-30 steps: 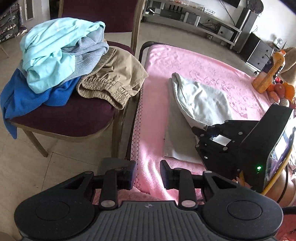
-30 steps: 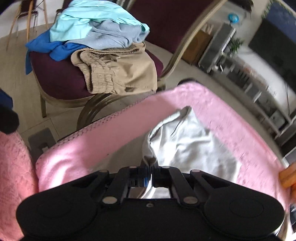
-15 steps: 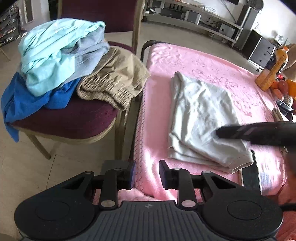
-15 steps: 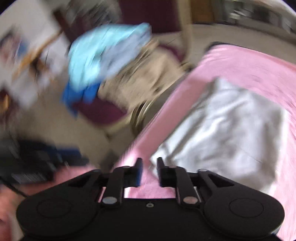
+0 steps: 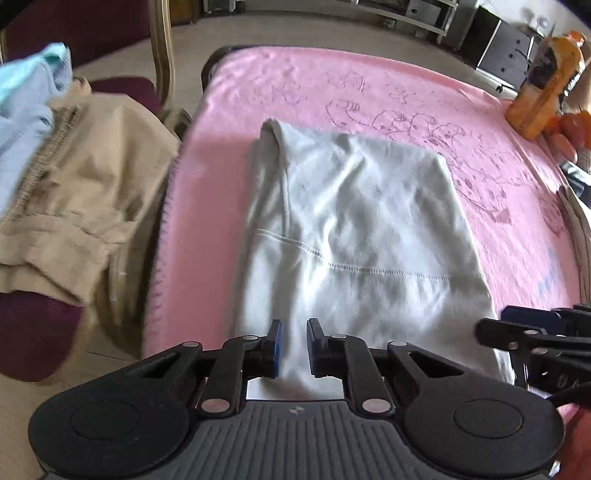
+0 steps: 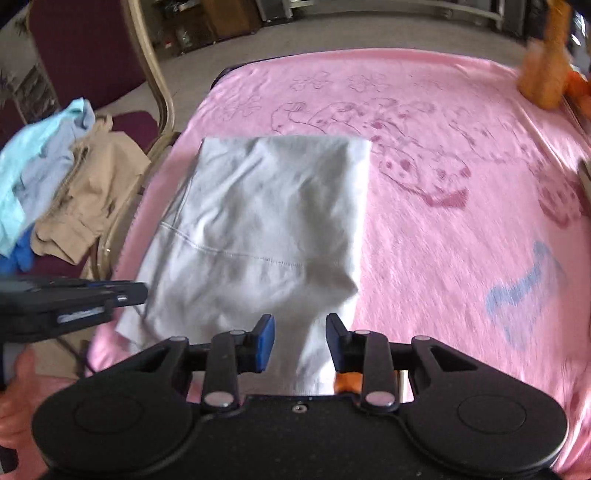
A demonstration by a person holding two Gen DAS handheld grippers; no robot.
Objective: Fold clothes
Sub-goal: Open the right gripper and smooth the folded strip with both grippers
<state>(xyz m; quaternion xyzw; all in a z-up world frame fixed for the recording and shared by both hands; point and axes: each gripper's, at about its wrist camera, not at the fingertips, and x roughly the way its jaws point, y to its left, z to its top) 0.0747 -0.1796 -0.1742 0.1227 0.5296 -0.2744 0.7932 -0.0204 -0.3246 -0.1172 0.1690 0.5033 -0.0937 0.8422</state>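
Observation:
A light grey garment lies folded flat on the pink blanket; it also shows in the right wrist view. My left gripper is open over the garment's near left edge, with cloth showing between the fingers. My right gripper is open over the garment's near right edge. The right gripper's side shows in the left wrist view, and the left gripper's in the right wrist view. Neither holds anything.
A maroon chair at the left holds beige shorts, light blue tops and a blue garment. An orange bottle and fruit stand at the far right. A TV stand is behind.
The right gripper let go of the grey garment and opened. Both grippers moved in low over the garment's near edge. The garment now lies flat, folded.

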